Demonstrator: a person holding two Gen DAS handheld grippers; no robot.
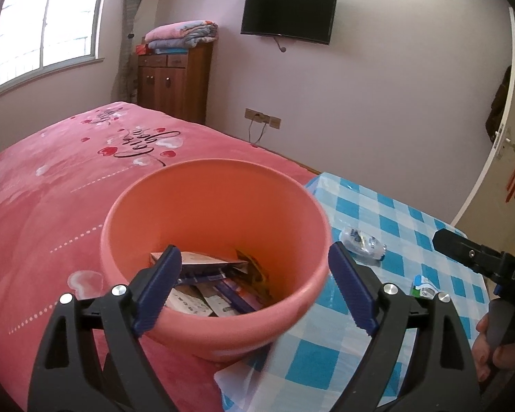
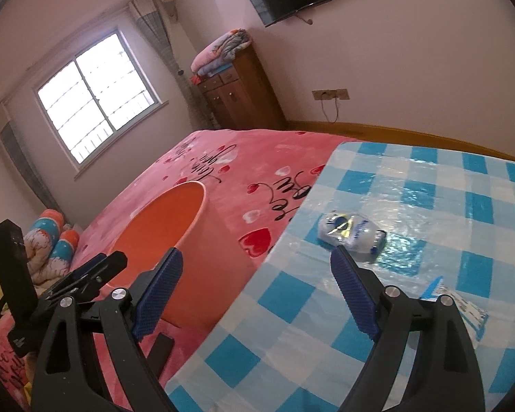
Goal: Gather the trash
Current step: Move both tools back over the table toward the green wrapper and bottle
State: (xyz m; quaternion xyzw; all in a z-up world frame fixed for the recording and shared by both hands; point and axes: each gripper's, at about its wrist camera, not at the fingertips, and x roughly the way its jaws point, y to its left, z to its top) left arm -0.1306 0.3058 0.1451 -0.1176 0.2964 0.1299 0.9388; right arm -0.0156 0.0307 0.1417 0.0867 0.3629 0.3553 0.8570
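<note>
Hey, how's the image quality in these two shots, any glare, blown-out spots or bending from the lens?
Left wrist view: window blown out white, walls bowed by the fisheye, bucket rim sharp. Right wrist view: window also overexposed, glare patches on the shiny checkered tablecloth, whole room tilted.

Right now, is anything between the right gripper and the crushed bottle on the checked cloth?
Nothing visible. The right gripper is open and empty, and the bottle lies just past its right finger on bare checked cloth. The wrapper lies off to the right, and the bin to the left.
</note>
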